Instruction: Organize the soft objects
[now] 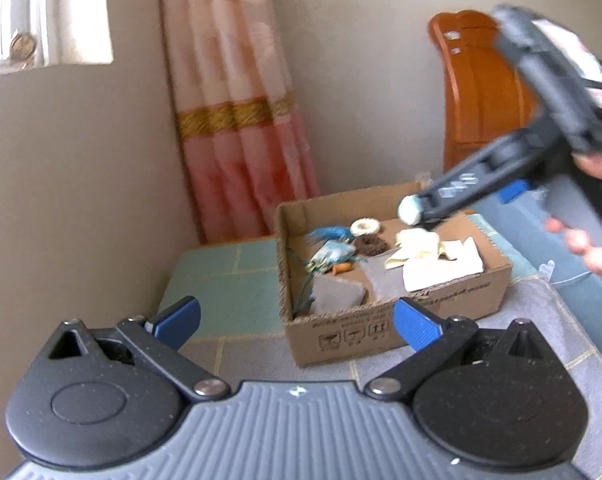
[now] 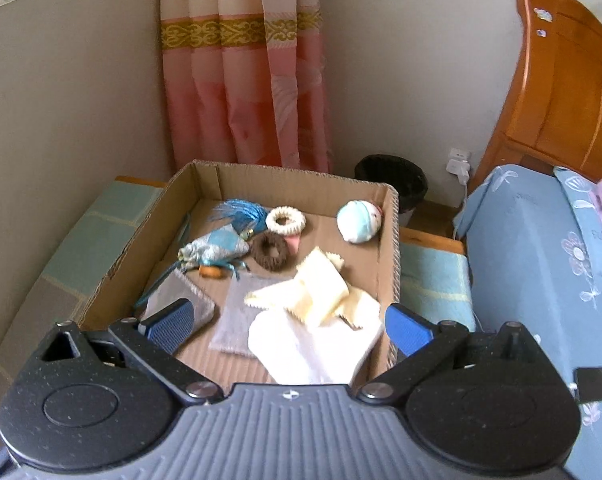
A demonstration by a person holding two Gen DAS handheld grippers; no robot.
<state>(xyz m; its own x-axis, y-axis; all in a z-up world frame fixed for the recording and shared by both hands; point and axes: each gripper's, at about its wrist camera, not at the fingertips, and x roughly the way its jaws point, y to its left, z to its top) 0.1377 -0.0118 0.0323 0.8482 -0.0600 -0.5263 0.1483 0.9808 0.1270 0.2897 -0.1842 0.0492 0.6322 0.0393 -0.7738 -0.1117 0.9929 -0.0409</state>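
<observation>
The landmark is the open cardboard box [image 2: 387,248], which stands on a surface covered with a green and grey checked cloth [image 1: 229,280]. Its near outer wall, seen only from the left wrist, carries a line of small print and three handling pictograms [image 1: 355,334], too blurred to read. White characters on the arm of the right hand-held gripper [image 1: 411,210] in that same view are also illegible.

Inside the box the right wrist view shows the soft things plainly: a pale blue and white ball [image 2: 359,222] in the far right corner, a cream ring [image 2: 285,220] and a brown ring [image 2: 271,251] near the middle, a blue tassel [image 2: 239,211] and a blue-patterned pouch [image 2: 215,250] toward the left wall, yellow cloths [image 2: 319,294] over a white cloth [image 2: 313,348] at the near right, and grey cloths [image 2: 239,312] at the near left.

The right hand-held gripper [image 2: 287,322] hangs over the near end of the box with its blue pads spread wide and nothing between them. From the left wrist it is seen from the side, reaching in over the box's far right corner, the ball just at its tip.

The left hand-held gripper [image 1: 297,320] sits in front of the box's near wall, its pads likewise spread wide and empty.

Only the right wrist view shows the black bin [image 2: 391,182] and wall plug [image 2: 459,164] behind the box, and the blue bedding [image 2: 533,240] to its right. Only the left wrist view shows the window [image 1: 41,12].
</observation>
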